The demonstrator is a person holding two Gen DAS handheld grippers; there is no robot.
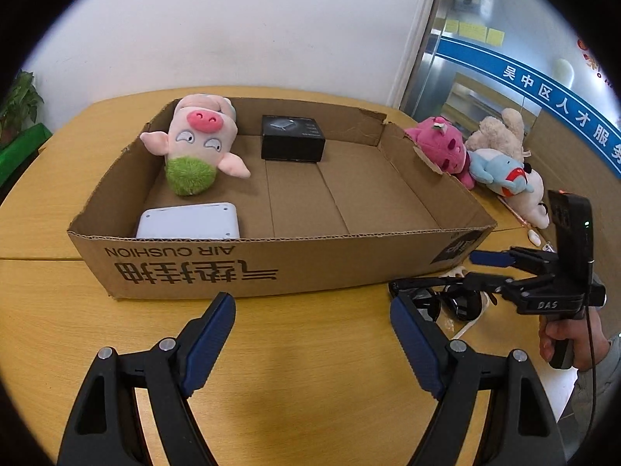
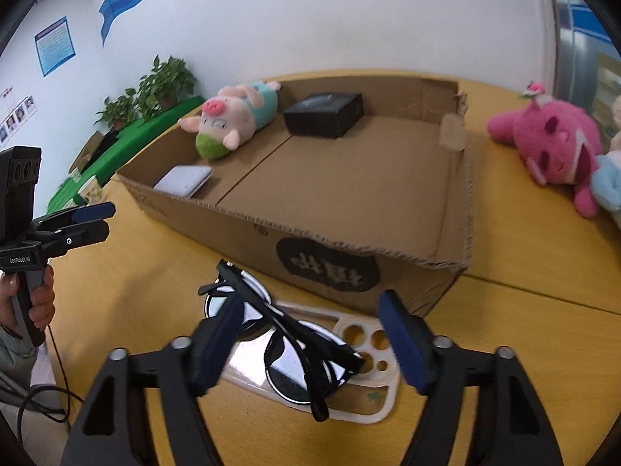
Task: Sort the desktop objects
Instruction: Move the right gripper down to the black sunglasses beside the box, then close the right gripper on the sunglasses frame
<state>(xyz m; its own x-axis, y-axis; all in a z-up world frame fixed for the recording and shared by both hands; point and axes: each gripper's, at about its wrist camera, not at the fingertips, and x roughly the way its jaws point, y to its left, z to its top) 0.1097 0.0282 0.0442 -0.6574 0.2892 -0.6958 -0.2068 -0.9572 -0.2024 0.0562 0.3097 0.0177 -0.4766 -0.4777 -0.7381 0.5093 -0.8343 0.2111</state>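
Left wrist view: hovering over bare wooden table [image 1: 318, 349], left gripper [image 1: 312, 334] with blue pads spread wide, pinching nothing. Ahead, sitting on the table, shallow cardboard box [image 1: 271, 264] printed AIR CUSHION, holding at its left a pink pig plush [image 1: 198, 143] lying on its back, a white flat device [image 1: 188, 221] just beside the near wall, and a black box [image 1: 293, 138] toward the far wall. Lying right of the cardboard box, outside it, a pink bear plush [image 1: 442, 147], a cream plush [image 1: 500, 132] and a light blue plush [image 1: 500, 169] bunching together. At the right edge, a hand [image 1: 559, 339] gripping the right gripper [image 1: 438, 272], reaching over black sunglasses [image 1: 454, 305].

Right wrist view: at far left, the left gripper again, held over the table. Lower centre, sunglasses lying folded on a clear phone case [image 2: 361, 353], just beside the box's near corner. Straddling them, right gripper fingers [image 2: 403, 345] partly spread, not visibly pressing on the frame.
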